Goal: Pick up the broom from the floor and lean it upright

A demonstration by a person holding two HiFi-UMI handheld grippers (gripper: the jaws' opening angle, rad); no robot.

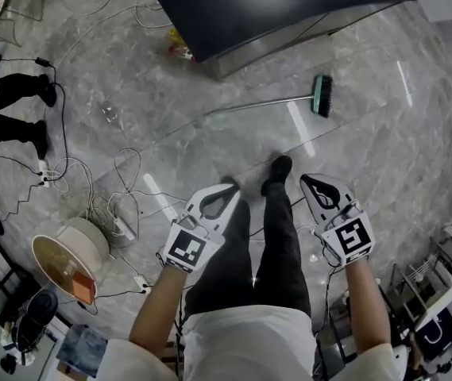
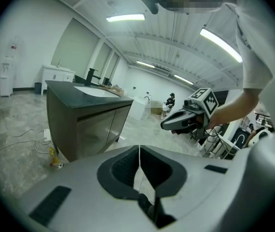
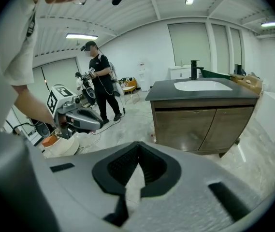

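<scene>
The broom lies flat on the marble floor ahead of my feet. Its teal brush head is to the right and its thin grey handle runs to the left. My left gripper hangs above my left leg and my right gripper above my right leg. Both are well short of the broom. In the left gripper view the jaws meet in a thin line with nothing between them. In the right gripper view the jaws are likewise shut and empty. The broom shows in neither gripper view.
A dark vanity cabinet with a sink stands beyond the broom, with a small yellow object at its corner. Cables trail over the floor at left beside a large spool. Another person stands at the far left.
</scene>
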